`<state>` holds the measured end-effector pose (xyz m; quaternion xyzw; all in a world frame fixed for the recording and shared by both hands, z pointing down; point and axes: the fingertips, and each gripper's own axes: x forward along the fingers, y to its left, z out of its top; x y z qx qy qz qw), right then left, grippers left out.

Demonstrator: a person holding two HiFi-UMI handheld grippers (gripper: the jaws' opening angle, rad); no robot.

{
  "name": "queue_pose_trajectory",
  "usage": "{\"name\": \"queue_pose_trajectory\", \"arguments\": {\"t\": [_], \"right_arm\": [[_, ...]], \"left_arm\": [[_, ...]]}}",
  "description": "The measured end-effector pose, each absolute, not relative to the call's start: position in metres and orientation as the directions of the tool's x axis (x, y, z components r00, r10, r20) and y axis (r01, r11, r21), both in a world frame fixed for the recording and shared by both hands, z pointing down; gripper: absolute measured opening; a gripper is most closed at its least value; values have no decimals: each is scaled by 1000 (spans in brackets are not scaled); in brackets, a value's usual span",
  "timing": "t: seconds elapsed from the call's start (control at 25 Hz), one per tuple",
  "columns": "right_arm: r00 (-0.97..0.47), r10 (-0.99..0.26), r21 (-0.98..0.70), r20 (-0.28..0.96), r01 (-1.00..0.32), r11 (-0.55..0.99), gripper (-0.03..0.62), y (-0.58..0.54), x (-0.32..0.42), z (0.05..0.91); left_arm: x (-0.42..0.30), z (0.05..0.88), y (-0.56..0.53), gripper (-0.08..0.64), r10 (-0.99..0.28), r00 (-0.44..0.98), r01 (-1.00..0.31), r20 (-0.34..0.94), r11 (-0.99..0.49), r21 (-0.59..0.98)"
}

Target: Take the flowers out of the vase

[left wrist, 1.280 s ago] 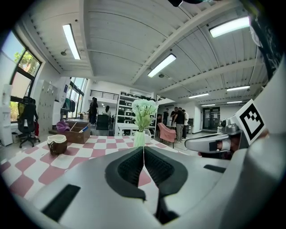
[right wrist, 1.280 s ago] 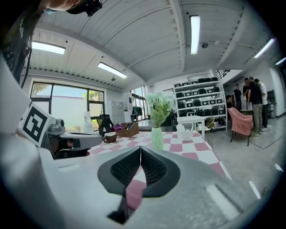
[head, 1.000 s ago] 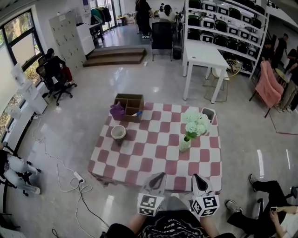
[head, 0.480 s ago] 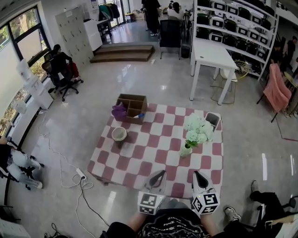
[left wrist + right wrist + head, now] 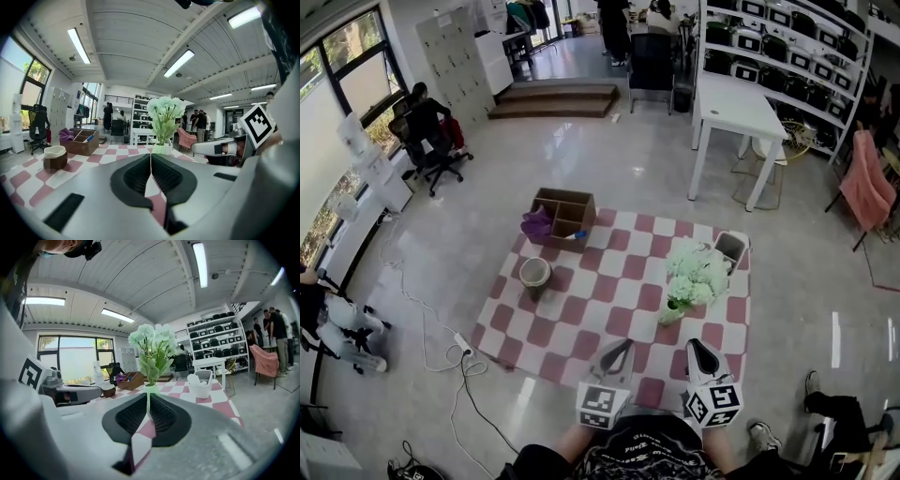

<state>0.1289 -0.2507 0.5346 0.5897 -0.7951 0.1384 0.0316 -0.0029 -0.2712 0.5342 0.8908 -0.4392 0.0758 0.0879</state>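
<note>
Two hand-held tools are hovering side by side over the six o'clock edge of the desk (image 5: 581,309), which is wearing a pink-and-white chequered cloth. The left gripper (image 5: 622,349) is pressing its jaws together on nothing, and the right gripper (image 5: 698,349) is likewise clenched and empty. The small pale green glass vase (image 5: 672,311) is standing upright at one o'clock from the left gripper and eleven o'clock from the right, apart from both. Its bunch of white and pale green flowers (image 5: 698,267) is leaning out toward one o'clock.

Both grippers are pointing nearly level at the vase, probably so that one can steady it while the other takes the stems. The bouquet looks top-heavy for so small a vase. Either gripper will need to spread its jaws first.

A brown wooden box (image 5: 562,212) with compartments is sitting at the desk's eleven o'clock corner. A brown, cream-rimmed pot (image 5: 534,275) is at nine o'clock and a white tub (image 5: 730,248) at two o'clock, all well clear.
</note>
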Motion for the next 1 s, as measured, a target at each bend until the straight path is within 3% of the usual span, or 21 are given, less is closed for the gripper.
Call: {"name": "queue_pose_trajectory", "arguments": {"t": [0.4,0.52,0.68,0.8,1.0], "right_arm": [[-369,-904,-205,215,-922,328,24,-277,138,538],[-417,-882,-230,222,-901,368,122,-284,137,539],[-431,-877,-228,215,-895,384,171,-294,140,537],[-440,-875,-241,200,-888,391,272,-303,136,531],[-443,-880,-246,170,-884,398,337,-327,124,519]], "left_arm": [[10,542,-291,14,-792,562,-825,237,-555,102],[10,545,-295,14,-805,540,-840,247,-531,107],[9,549,-299,14,-819,514,-857,256,-505,106],[5,547,-299,14,-819,508,-860,267,-498,108],[-4,546,-303,14,-817,504,-862,280,-497,100]]}}
